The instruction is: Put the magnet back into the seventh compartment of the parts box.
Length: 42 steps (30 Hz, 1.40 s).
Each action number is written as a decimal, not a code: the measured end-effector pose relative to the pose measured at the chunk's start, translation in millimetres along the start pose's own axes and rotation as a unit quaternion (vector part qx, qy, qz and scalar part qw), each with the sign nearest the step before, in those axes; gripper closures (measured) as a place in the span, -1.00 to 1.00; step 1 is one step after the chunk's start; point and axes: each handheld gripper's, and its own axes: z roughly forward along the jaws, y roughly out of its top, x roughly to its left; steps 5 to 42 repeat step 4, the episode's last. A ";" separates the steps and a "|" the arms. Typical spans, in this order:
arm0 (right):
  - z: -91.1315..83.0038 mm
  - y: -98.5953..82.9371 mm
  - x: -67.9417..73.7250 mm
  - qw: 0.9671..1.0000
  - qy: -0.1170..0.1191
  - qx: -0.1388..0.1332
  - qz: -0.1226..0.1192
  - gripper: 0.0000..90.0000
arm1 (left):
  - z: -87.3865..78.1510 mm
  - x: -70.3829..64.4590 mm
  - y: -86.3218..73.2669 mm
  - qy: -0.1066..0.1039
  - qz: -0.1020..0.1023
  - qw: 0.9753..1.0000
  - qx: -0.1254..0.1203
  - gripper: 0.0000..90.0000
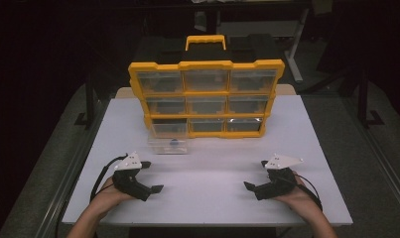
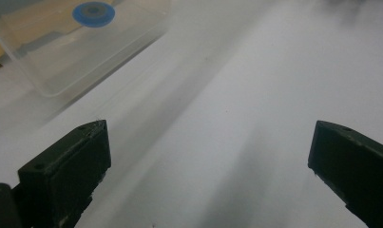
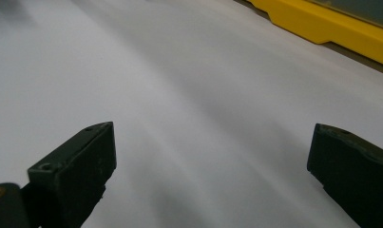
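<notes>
Nearest the high view's lens, my two forearms enter from the bottom edge, each hand gripping one set of tongs over the near part of the white table (image 1: 207, 183). Left tongs (image 1: 151, 176): held low by my left hand (image 1: 108, 191), jaws set wide apart and pointing toward the table's middle; a grey three-cornered plate sits on top and a black cable loops off to the side. In the left gripper view, the left tongs (image 2: 208, 161) show both black jaws far apart with bare table surface between them, gripping nothing. Right tongs (image 1: 254, 174): held by my right hand (image 1: 299, 196), likewise pointing inward, jaws wide. In the right gripper view, the right tongs (image 3: 210, 161) stand equally wide over bare table, holding nothing.

Beyond the left tongs, a small clear plastic drawer (image 1: 167, 145) lies on the table, apart from both tongs and just in front of the organiser's lower left corner. The left gripper view shows this drawer (image 2: 80, 40) at upper left, with a small blue ring-shaped part (image 2: 93, 14) inside it.

Farther back, a yellow organiser case (image 1: 206, 98) stands upright near the table's far edge, its handle (image 1: 205, 40) at the top. It carries three rows of three clear drawers; the lower left bay looks darker than the others. Its yellow base edge (image 3: 322, 26) crosses the upper right of the right gripper view.
</notes>
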 end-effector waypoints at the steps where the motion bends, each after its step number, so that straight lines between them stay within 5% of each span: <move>1: 0.0 0.0 0.0 1.000 0.000 0.000 0.000 -0.96 | 0.0 0.0 0.0 0.000 0.000 1.000 0.000 -0.99; 42: -0.4 -0.6 -1.1 1.000 -0.001 -0.002 -0.002 -0.96 | -0.1 -0.1 -0.3 0.001 0.000 1.000 0.001 -0.99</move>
